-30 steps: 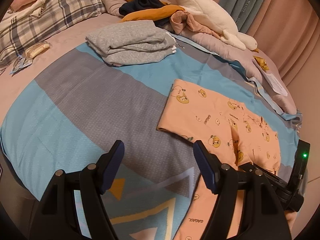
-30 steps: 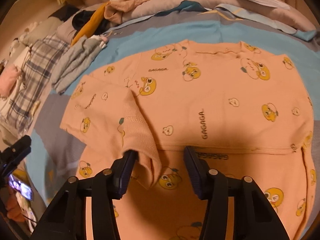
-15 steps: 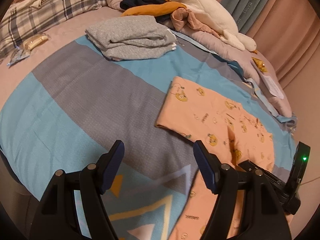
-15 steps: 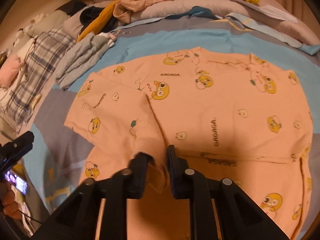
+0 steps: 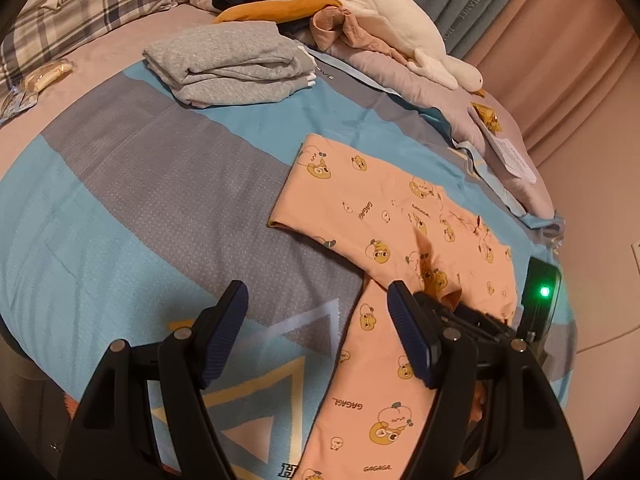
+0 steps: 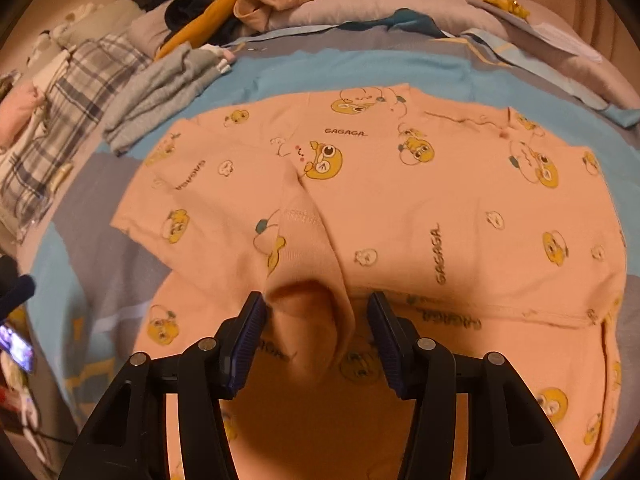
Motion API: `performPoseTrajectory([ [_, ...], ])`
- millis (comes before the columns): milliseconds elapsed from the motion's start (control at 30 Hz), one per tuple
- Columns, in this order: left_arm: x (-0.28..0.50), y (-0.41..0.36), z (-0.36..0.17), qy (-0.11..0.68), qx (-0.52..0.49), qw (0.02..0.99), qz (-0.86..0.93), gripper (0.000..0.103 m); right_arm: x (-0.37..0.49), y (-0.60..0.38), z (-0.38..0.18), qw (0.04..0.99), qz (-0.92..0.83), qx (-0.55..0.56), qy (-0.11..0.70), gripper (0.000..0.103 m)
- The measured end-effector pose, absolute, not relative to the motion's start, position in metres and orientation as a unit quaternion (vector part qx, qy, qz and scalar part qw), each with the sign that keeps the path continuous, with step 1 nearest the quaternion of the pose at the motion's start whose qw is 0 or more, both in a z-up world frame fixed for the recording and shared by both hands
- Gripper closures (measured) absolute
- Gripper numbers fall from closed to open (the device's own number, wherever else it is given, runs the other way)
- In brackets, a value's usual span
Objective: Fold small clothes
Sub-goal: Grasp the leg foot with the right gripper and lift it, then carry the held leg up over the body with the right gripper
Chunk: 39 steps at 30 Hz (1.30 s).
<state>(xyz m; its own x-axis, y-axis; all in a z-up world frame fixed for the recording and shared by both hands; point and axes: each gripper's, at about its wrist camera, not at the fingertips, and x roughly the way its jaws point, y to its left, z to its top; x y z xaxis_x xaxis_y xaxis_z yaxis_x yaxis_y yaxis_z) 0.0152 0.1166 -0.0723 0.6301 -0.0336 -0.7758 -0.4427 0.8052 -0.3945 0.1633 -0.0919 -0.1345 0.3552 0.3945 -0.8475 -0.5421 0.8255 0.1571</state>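
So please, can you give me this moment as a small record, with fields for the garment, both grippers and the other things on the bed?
garment: peach printed top, spread flat on the bed cover, one sleeve folded over the body
right gripper: jaws have just been opening; sleeve cuff between them, touching the left pad only
left gripper: open, nothing between the jaws, above the bed cover
already folded: grey garment
unfolded pile: dark and mustard clothes
other: white plush toy, plaid pillow

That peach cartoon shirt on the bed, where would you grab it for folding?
Probably the raised sleeve fold of the peach shirt: it already stands up between the right gripper fingers, which have just been opening. Come from above and pinch it sideways; the rest lies flat.
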Motion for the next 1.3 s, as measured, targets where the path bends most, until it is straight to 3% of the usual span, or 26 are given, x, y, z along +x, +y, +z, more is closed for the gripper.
performPoseTrajectory([
  [33,0.016,0.117,-0.074,0.415,-0.285,0.856,0.121,0.031,0.163,-0.090,-0.133,0.821,0.285,-0.078,0.488,0.058],
  [167,0.017,0.123,-0.077,0.415,-0.281,0.855,0.133,0.031,0.167,-0.095,-0.125,0.814,0.302,-0.052,0.493,0.092],
  [200,0.018,0.125,-0.077,0.414,-0.282,0.855,0.134,0.031,0.168,-0.099,-0.120,0.814,0.306,-0.044,0.491,0.093],
  [800,0.049,0.136,-0.082,0.412,-0.279,0.855,0.145,0.031,0.187,-0.124,0.007,0.841,0.343,0.011,0.419,0.095],
  [1100,0.077,0.119,-0.086,0.422,-0.254,0.860,0.129,0.031,0.198,-0.171,0.033,0.864,0.307,0.048,0.395,0.095],
  [1300,0.095,0.102,-0.094,0.436,-0.237,0.861,0.111,0.031,0.211,-0.199,0.021,0.876,0.251,0.055,0.407,0.095],
])
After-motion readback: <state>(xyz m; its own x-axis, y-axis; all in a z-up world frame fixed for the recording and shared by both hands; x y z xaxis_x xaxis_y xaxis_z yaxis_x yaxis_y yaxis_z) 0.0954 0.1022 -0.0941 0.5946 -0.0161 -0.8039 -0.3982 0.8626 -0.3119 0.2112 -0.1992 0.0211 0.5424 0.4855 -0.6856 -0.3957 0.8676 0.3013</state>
